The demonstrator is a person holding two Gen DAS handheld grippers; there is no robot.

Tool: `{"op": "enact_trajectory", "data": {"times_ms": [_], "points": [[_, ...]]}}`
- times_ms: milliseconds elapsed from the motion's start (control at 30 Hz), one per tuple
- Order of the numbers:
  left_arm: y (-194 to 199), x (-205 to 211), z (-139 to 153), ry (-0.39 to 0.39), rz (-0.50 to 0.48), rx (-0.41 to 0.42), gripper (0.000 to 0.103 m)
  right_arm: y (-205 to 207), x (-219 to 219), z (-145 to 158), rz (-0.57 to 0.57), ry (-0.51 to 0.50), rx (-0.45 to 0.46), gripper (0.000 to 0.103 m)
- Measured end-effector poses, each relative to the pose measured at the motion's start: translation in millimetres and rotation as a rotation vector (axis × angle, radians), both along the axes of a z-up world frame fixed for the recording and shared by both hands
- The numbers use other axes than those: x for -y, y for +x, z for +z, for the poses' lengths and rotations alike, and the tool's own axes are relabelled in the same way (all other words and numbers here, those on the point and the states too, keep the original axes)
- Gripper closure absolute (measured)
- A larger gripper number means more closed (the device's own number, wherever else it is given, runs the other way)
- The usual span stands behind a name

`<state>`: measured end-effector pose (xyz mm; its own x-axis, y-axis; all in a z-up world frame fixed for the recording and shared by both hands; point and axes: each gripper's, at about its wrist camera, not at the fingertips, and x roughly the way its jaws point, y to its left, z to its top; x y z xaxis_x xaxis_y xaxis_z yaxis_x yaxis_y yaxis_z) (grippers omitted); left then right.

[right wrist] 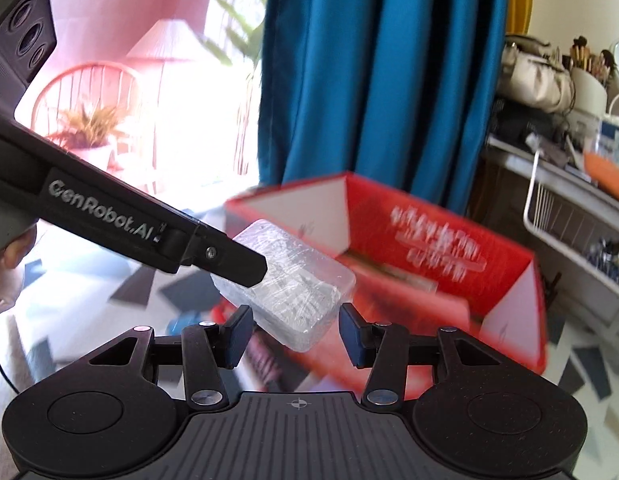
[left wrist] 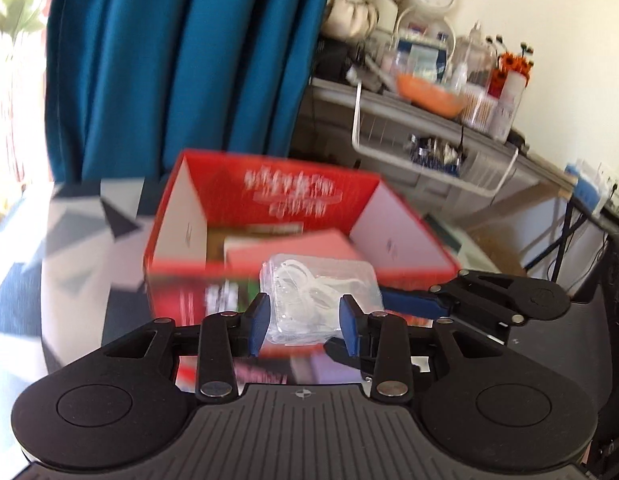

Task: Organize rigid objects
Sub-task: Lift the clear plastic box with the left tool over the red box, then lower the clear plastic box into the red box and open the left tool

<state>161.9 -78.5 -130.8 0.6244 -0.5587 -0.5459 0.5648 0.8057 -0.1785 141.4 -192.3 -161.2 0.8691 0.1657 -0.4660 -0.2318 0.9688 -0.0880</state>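
Right up close in the left wrist view, the left gripper (left wrist: 303, 322) has its blue fingers (left wrist: 256, 324) nearly closed, pressed on either side of a clear plastic case (left wrist: 319, 296) with pale cord coiled inside. The case hangs in the air, tilted, in front of the near wall of the red box (left wrist: 269, 216).

Over in the right wrist view, the right gripper (right wrist: 295, 334) sits just below and in front of that same clear plastic case (right wrist: 293, 292), its fingers (right wrist: 239, 334) part open with a gap on each side of the case (no contact that I can see, though blur makes it hard to say). The left gripper's black body (right wrist: 109, 216) slants in from the upper left, angled downward, its tip on the case's left end; a bit of the person's hand (right wrist: 7, 264) shows at the left edge.

Beyond the case, the red box stands open, white inner walls, with a pink flat box (left wrist: 293, 248) lying inside it. The box sits on a patterned grey-and-white surface (left wrist: 69, 224).

Further back hangs a teal curtain (left wrist: 181, 60), and to its right a cluttered bench (left wrist: 429, 120) carrying an orange bowl (left wrist: 427, 96), with a white wire basket (left wrist: 429, 152) hung below its edge.
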Motion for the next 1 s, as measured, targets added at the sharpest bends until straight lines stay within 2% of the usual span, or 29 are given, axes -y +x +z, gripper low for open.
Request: {"op": "enact_trajectory", "data": {"times_ms": [133, 333, 500, 767, 900, 1000], "points": [[26, 15, 12, 0.012, 0.003, 0.003, 0.064, 30, 13, 19, -0.009, -0.004, -0.015, 0.058], [83, 26, 9, -0.002, 0.048, -0.134, 0.064, 87, 25, 18, 0.013, 0.003, -0.09, 0.058], [113, 28, -2, 0.016, 0.076, -0.197, 0.064, 125, 35, 12, 0.016, 0.091, -0.182, 0.058], [130, 26, -19, 0.078, 0.093, -0.23, 0.064, 151, 35, -9, 0.009, 0.182, -0.311, 0.058], [135, 19, -24, 0.067, 0.091, -0.246, 0.064, 150, 40, -14, -0.003, 0.249, -0.327, 0.058], [131, 19, -23, 0.072, 0.083, -0.227, 0.064, 149, 41, -13, -0.016, 0.24, -0.327, 0.056]]}}
